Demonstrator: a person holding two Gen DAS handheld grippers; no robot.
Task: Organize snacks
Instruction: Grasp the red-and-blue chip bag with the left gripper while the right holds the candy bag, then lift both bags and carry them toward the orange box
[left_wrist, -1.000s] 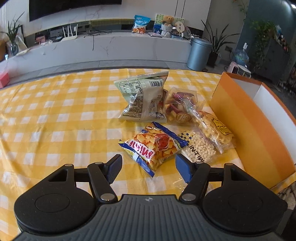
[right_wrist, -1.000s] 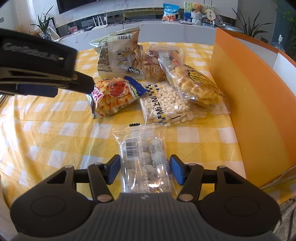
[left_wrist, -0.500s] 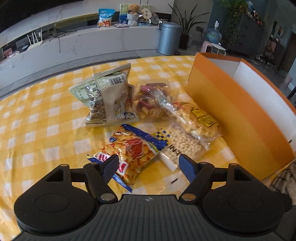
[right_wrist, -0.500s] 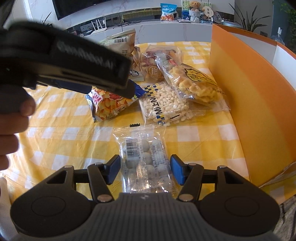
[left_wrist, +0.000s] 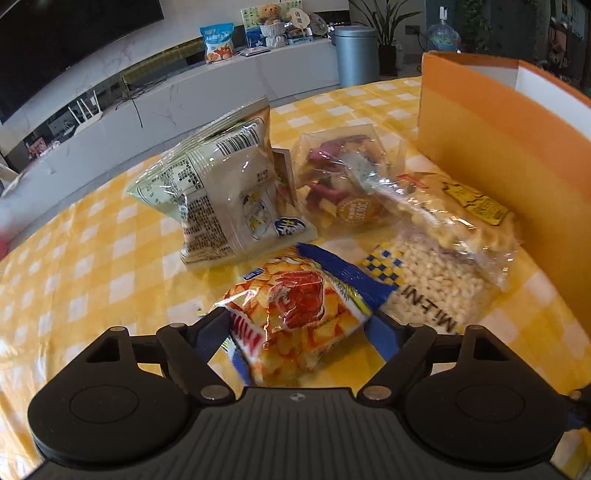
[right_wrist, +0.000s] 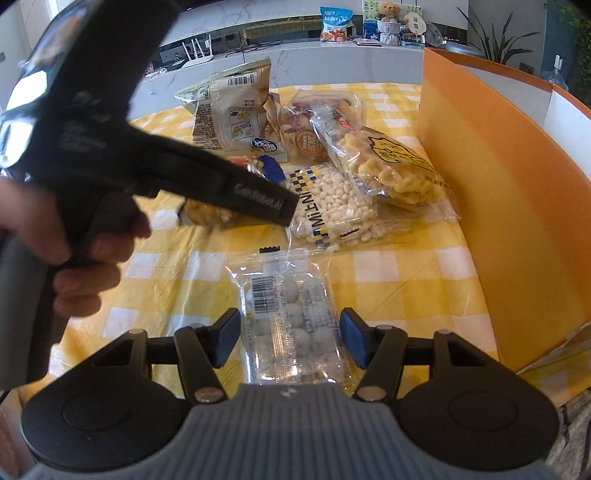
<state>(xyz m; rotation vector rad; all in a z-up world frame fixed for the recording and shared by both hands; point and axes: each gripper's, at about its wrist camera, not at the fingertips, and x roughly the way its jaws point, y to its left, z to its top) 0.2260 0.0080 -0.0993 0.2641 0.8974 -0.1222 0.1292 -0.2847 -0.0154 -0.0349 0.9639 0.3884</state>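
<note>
orange box (left_wrist: 517, 155), interior hidden, snack bags (left_wrist: 236, 192) beside it

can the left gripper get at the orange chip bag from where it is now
Probably yes. The left gripper already has its jaws opening on either side of the orange chip bag, with nothing lying on top of it. The puffed-grain bag lies close on one side but does not block the way.
</note>
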